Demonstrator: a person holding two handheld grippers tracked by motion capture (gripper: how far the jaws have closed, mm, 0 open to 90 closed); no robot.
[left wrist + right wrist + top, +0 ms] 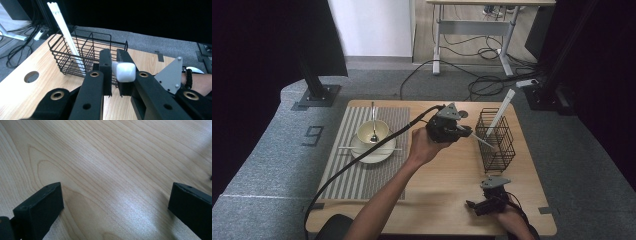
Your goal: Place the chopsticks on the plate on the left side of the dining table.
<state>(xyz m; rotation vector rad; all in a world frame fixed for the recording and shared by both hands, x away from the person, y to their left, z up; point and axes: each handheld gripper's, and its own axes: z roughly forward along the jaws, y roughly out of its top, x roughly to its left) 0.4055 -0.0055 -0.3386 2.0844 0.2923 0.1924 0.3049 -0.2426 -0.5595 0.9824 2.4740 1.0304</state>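
Clamped in my left hand-held gripper (114, 72), a white chopstick (123, 71) hangs beside the wire basket (75, 53); I judge insertion comes next, tip down. Right hand-held gripper (116, 200) rests wide open, empty, over the tabletop (112, 157).

The left gripper (466, 131) is showing a black, blocky body topped by a grey three-cornered plate with small screws at its corners. A thick black cable is trailing from it toward the lower left of the high view. In its own view, brass-ringed pivots are glinting on the black arms behind its flat black fingers (105, 65). The right gripper (473, 204), at the lower right, is wearing the same grey plate. A dark band is circling the person's wrist.
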